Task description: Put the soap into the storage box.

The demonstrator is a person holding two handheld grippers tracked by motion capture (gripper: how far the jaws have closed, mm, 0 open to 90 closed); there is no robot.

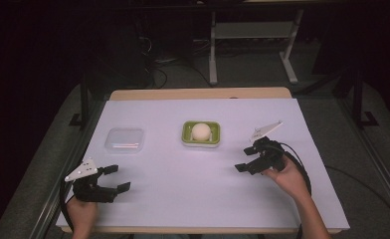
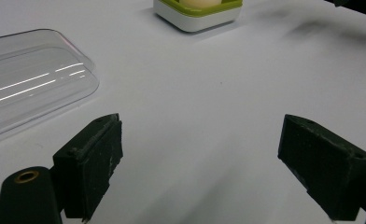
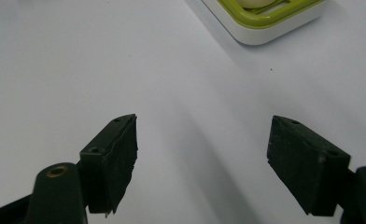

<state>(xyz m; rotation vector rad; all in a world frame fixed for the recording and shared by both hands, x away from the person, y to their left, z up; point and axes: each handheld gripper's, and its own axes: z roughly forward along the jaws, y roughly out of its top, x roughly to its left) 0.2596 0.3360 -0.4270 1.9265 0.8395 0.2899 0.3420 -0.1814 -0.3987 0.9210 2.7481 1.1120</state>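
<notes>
we hold our left tongs point(image 1: 117, 178) low over the near left part of the desk point(image 1: 183, 189), both jaws spread wide apart with nothing between them. in the left gripper view the same tongs point(image 2: 200, 158) stand open over bare white surface, and the clear plastic lid point(image 2: 27, 79) lies just beyond the left jaw, flat on the desk and apart from it. from the high view that clear plastic lid point(image 1: 125, 140) sits on the left half of the desk, well ahead of our left hand point(image 1: 81, 211).

our right tongs point(image 1: 244, 158) hover over the right side of the desk, jaws also parted and empty, pointing towards the middle. in the right gripper view they point(image 3: 202, 158) gape over plain white, with the green and white tray point(image 3: 265, 21) ahead and a little to the right, not touched.

the green and white tray point(image 1: 185, 133) rests near the centre of the desk, between lid and right tongs. a pale round egg point(image 1: 201, 131) sits in it.
</notes>
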